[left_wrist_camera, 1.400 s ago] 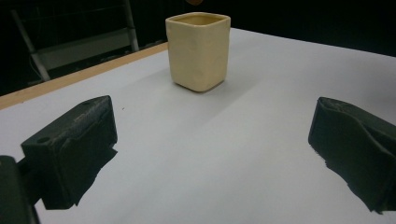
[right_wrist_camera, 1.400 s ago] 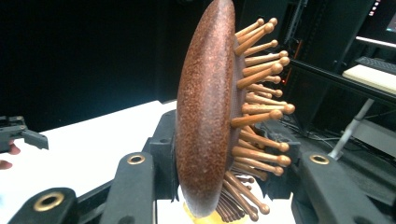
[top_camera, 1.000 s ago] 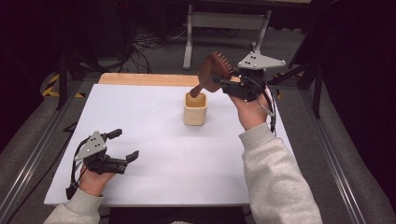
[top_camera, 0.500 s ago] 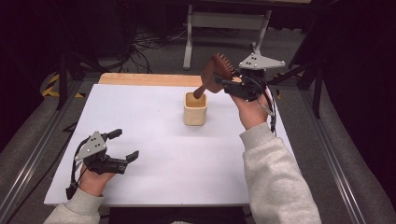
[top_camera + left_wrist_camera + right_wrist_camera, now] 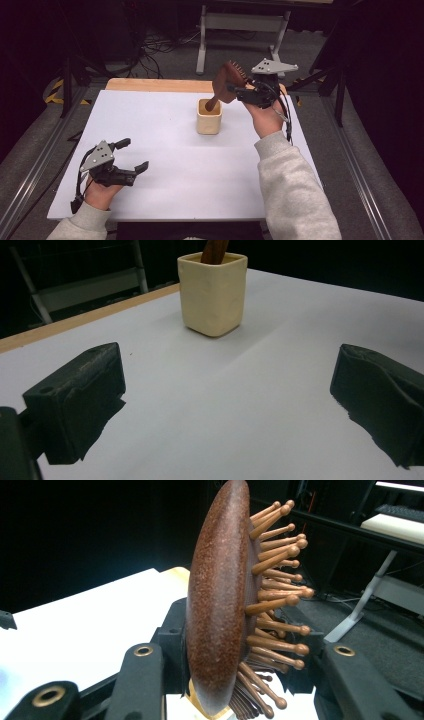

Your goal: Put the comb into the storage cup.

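Note:
A brown wooden hairbrush (image 5: 227, 82) with peg bristles tilts over a cream square cup (image 5: 209, 120) at the middle back of the white table (image 5: 175, 190). Its handle end dips into the cup's mouth. My right gripper (image 5: 236, 90) is shut on the brush head, coming in from the right. In the right gripper view the brush head (image 5: 217, 595) stands edge-on between the black jaws of the right gripper (image 5: 240, 650), bristles to the right. My left gripper (image 5: 134, 155) rests open at the table's near left, nothing between its jaws. In the left gripper view the left gripper (image 5: 240, 400) faces the cup (image 5: 212, 290) and brush handle (image 5: 215, 249).
A wooden strip (image 5: 150, 85) runs along the table's far edge. Behind it stand a grey metal frame (image 5: 240, 22) and cables on the dark floor. Metal rails (image 5: 345, 150) flank the table on both sides.
The right gripper has lowered the brush slightly, so the handle end sits a little deeper in the cup. The left gripper has not moved.

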`<state>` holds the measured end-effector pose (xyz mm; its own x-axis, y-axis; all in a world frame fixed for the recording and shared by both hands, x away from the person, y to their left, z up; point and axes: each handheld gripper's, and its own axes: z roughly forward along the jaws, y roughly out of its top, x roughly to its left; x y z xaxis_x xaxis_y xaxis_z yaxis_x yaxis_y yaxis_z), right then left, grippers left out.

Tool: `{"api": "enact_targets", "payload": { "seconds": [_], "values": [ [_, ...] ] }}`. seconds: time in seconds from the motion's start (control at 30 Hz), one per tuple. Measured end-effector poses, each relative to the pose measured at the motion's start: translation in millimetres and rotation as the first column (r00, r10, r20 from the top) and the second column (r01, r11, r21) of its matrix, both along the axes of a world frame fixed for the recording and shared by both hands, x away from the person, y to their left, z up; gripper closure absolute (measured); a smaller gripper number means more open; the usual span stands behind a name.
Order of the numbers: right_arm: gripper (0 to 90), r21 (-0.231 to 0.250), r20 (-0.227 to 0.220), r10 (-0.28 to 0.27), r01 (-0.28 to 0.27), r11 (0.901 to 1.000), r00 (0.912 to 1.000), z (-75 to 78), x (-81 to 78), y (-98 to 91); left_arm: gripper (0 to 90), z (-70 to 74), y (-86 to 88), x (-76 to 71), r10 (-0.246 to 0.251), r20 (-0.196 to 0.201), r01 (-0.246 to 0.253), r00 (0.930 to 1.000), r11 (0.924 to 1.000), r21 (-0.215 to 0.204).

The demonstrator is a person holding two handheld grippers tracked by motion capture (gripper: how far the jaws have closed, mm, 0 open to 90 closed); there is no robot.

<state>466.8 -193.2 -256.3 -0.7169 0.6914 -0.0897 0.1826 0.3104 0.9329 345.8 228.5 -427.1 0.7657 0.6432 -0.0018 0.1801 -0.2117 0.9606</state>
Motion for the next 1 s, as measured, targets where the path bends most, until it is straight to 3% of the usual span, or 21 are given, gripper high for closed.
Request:
{"api": "enact_targets", "payload": {
  "seconds": [0.47,1.0],
  "values": [
    [55.6,-0.024,-0.054,0.001,-0.002,0.9997,0.9985,-15.2,14.3,9.5,2.2,-0.8,2.4,-1.9,0.010,0.004,-0.010,0.9999,0.9999,0.007],
    [55.1,-0.019,-0.110,-0.002,0.000,0.9998,0.9939,-34.8,30.8,14.3,2.2,-1.8,3.8,-3.5,0.014,0.002,-0.014,0.9999,0.9999,0.003]
  ]
}}
